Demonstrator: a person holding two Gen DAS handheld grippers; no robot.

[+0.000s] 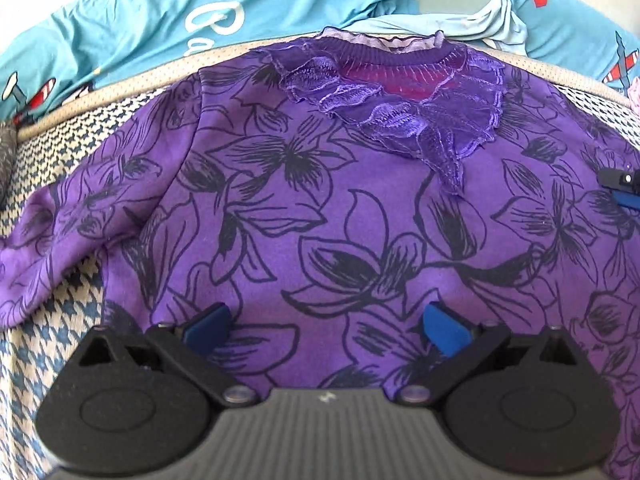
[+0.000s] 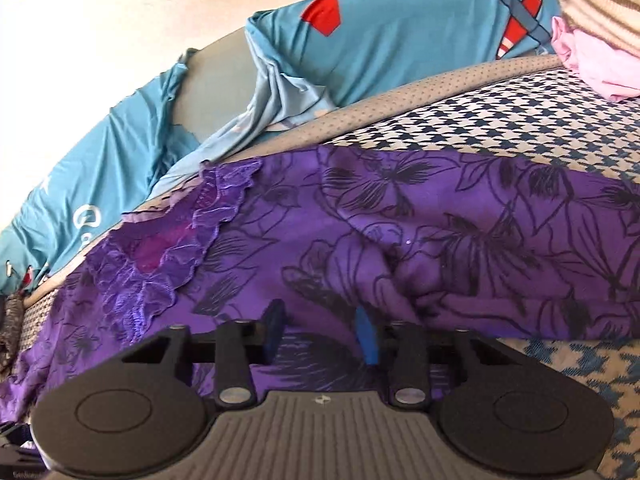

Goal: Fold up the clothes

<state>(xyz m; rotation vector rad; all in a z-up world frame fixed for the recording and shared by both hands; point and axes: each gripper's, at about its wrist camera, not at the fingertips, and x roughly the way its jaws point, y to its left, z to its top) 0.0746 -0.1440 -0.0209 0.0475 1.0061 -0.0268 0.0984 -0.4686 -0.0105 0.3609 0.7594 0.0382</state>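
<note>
Though the purple top point(image 1: 340, 208) lies face-up and spread on the houndstooth cover point(image 1: 60, 344), collar point(image 1: 400, 56) toward the blue bedding point(image 1: 120, 20), no fold shows yet, so the task looks barely begun. Left gripper point(image 1: 324, 324) hovers over the lower body w/ jaws wide, grasping nothing. Right gripper point(image 2: 322, 330) sits low by the top's right side, jaws parted less, nothing pinched. Left sleeve point(image 1: 48, 240) is splayed out; sleeves & body are all left to fold. Other clothes point(image 2: 592, 56) wait nearby.
</note>
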